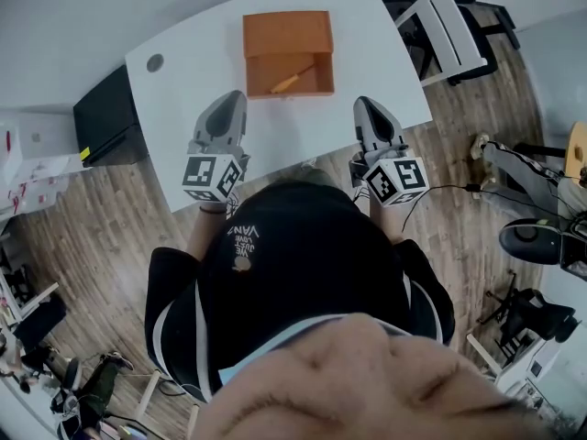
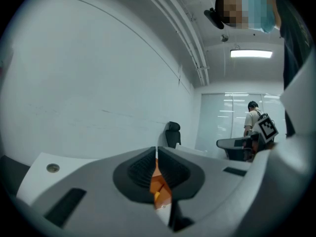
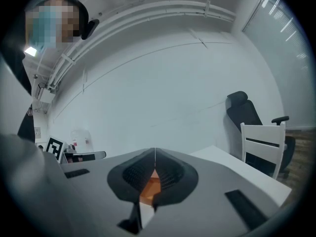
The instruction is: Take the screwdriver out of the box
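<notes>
An open orange box [image 1: 287,53] sits on the white table [image 1: 183,71] with its lid folded back. Inside it lies a screwdriver [image 1: 292,81] with an orange-yellow handle, slanted. My left gripper [image 1: 229,102] hovers over the table's near edge, left of the box front, jaws shut and empty. My right gripper [image 1: 365,106] is level with it, right of the box, jaws shut with nothing held. In the left gripper view the box [image 2: 159,185] shows as an orange sliver behind the closed jaws. The right gripper view shows the box [image 3: 149,185] the same way.
A round cable hole [image 1: 154,62] is in the table's far left corner. A black cabinet [image 1: 108,119] stands left of the table. A white-and-black chair [image 1: 447,31] stands to the right. Cables and equipment [image 1: 537,236] lie on the wooden floor at right. A person [image 2: 254,120] stands far off.
</notes>
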